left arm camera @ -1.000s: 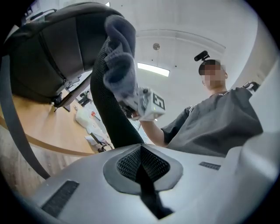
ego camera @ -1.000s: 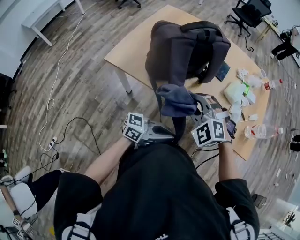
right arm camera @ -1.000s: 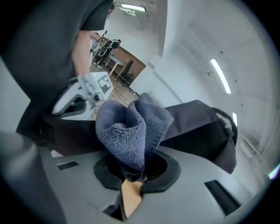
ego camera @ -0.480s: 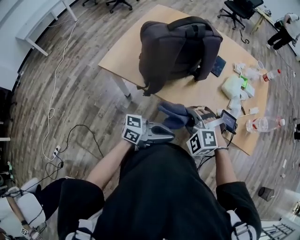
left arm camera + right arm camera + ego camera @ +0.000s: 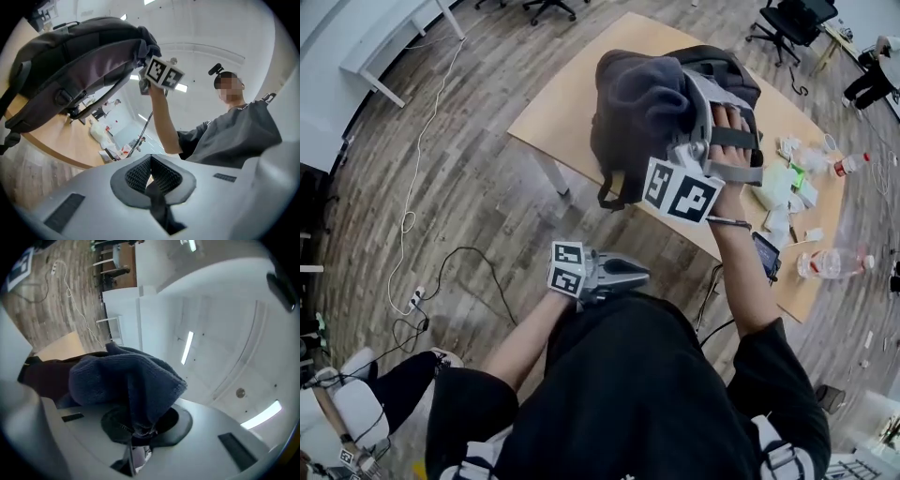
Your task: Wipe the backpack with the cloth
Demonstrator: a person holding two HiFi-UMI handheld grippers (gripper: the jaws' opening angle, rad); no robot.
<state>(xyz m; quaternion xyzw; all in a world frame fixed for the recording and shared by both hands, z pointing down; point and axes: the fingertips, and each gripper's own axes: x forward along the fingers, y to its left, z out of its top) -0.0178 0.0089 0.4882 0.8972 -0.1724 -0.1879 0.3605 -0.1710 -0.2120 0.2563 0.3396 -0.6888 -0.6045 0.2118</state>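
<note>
Right, the wooden floor (image 5: 487, 187) is the largest thing I have here, open and wide to the left of the backpack (image 5: 614, 155), with a white cable (image 5: 412, 206) trailing across it towards a power strip (image 5: 417, 300) well away from the pack. The tan table (image 5: 562, 103) carries the backpack, which stands near the table's front edge with a strap loop hanging at its foot. An office chair (image 5: 797, 23) sits beyond the backpack, far from anything I am working with.

To the right of the backpack the tabletop is crowded: white packets (image 5: 773, 183), a red-capped bottle (image 5: 844, 167), a clear bottle (image 5: 830, 264) lying down, and a dark phone (image 5: 766, 253) close to the edge. That side gives me little room. The left of the backpack is bare table, then a clean edge.

The blue cloth (image 5: 647, 89) is bunched on the backpack's upper end, on its left shoulder. The right gripper (image 5: 138, 432) is clamped on the cloth, a fold pinched between its jaws while the rest billows over their tips, with the backpack dark just behind. The left gripper (image 5: 637, 275) hangs in front of the backpack, off the table and well apart from it, jaws pressed together with nothing between them.
</note>
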